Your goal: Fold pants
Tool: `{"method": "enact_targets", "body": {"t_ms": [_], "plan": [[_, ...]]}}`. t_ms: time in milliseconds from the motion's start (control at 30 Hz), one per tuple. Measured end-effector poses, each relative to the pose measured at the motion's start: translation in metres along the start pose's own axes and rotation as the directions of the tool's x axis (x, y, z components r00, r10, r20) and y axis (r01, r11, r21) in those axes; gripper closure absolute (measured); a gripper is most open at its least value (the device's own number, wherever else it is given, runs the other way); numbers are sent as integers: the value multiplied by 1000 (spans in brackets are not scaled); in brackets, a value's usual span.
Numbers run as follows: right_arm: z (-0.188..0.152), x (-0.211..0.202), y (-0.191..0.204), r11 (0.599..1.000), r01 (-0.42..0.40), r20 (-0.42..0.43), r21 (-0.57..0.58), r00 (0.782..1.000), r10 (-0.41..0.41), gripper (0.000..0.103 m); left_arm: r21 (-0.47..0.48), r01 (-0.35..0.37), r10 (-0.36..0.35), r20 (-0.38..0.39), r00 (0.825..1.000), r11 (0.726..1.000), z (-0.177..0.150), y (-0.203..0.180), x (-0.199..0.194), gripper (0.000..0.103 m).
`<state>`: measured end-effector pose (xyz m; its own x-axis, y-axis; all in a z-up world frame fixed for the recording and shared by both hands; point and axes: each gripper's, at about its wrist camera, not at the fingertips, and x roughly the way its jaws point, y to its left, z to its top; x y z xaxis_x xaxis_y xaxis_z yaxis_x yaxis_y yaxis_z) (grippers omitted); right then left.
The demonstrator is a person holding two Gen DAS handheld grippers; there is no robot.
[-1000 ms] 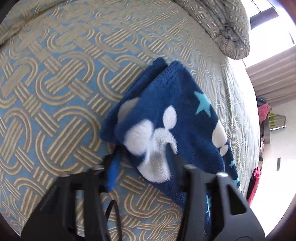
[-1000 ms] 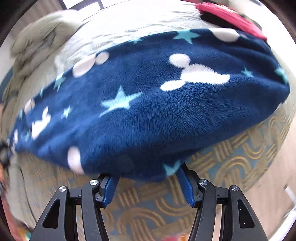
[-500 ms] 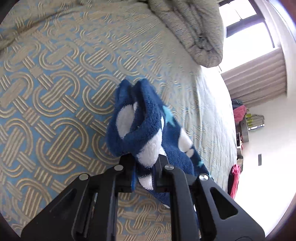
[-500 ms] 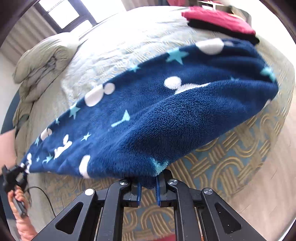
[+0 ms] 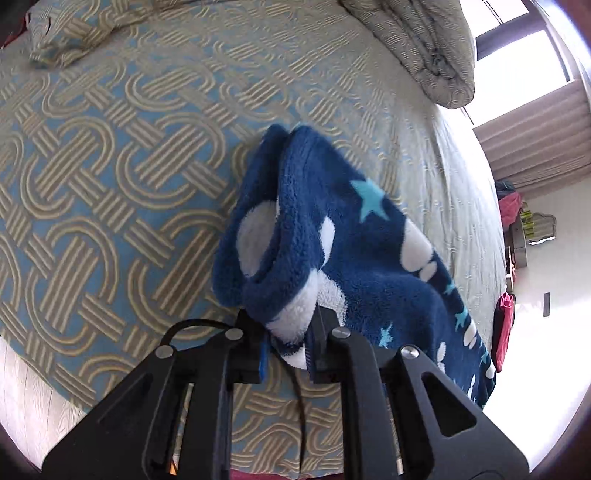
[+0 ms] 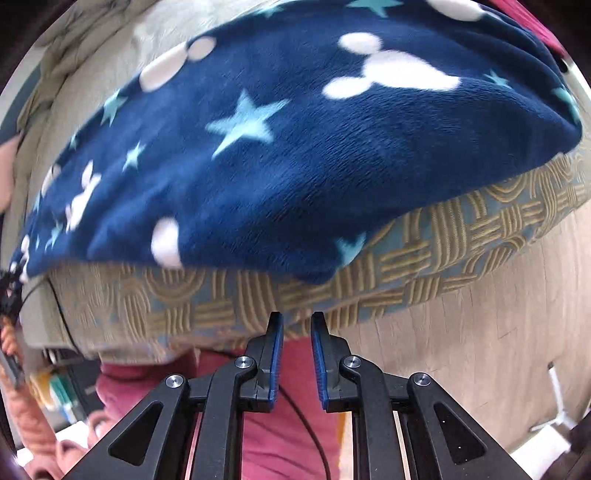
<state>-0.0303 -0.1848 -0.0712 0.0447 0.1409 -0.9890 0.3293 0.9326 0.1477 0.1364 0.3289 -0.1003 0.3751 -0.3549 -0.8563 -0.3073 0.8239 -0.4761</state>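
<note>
The pants (image 5: 332,236) are dark blue fleece with white mouse heads and light blue stars. My left gripper (image 5: 290,332) is shut on one end of them and holds that end bunched just above the bed. In the right wrist view the pants (image 6: 295,147) lie spread across the bed's edge. My right gripper (image 6: 296,325) is empty, its jaws a narrow gap apart, pulled back below the bed edge and clear of the fabric.
The bed cover (image 5: 110,184) has a blue and tan woven-loop pattern. A rolled grey duvet (image 5: 424,48) lies at the far side, a pillow (image 5: 74,29) at the far left. Wood floor (image 6: 480,314) lies beside the bed. Pink clothing (image 6: 288,424) is under my right gripper.
My right gripper has let go of the pants' edge and drawn back off the bed. My left gripper stays shut on its end, which has shifted slightly.
</note>
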Motion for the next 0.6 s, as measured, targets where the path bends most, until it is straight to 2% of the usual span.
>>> {"method": "enact_targets", "body": {"t_ms": [133, 200, 333, 433, 533, 600], "plan": [[4, -36, 33, 984, -30, 107, -177, 993, 49, 86, 48, -52, 51, 29, 998, 997, -1, -14, 3, 82], [15, -55, 59, 959, -71, 162, -274, 980, 119, 74, 71, -75, 72, 37, 997, 995, 4, -22, 6, 78], [65, -60, 127, 905, -105, 238, -412, 946, 218, 72, 29, -64, 63, 23, 998, 998, 6, -17, 12, 68], [104, -34, 174, 874, -158, 195, -459, 942, 272, 72, -28, -29, 29, 6, 1000, 999, 7, -2, 16, 62], [145, 6, 214, 840, -236, 88, -489, 944, 317, 72, -69, 10, -10, -3, 1000, 998, 8, 8, 21, 60], [172, 35, 236, 842, -227, 33, -489, 960, 278, 72, -67, 29, -29, 0, 1000, 997, 11, 10, 22, 60]]}}
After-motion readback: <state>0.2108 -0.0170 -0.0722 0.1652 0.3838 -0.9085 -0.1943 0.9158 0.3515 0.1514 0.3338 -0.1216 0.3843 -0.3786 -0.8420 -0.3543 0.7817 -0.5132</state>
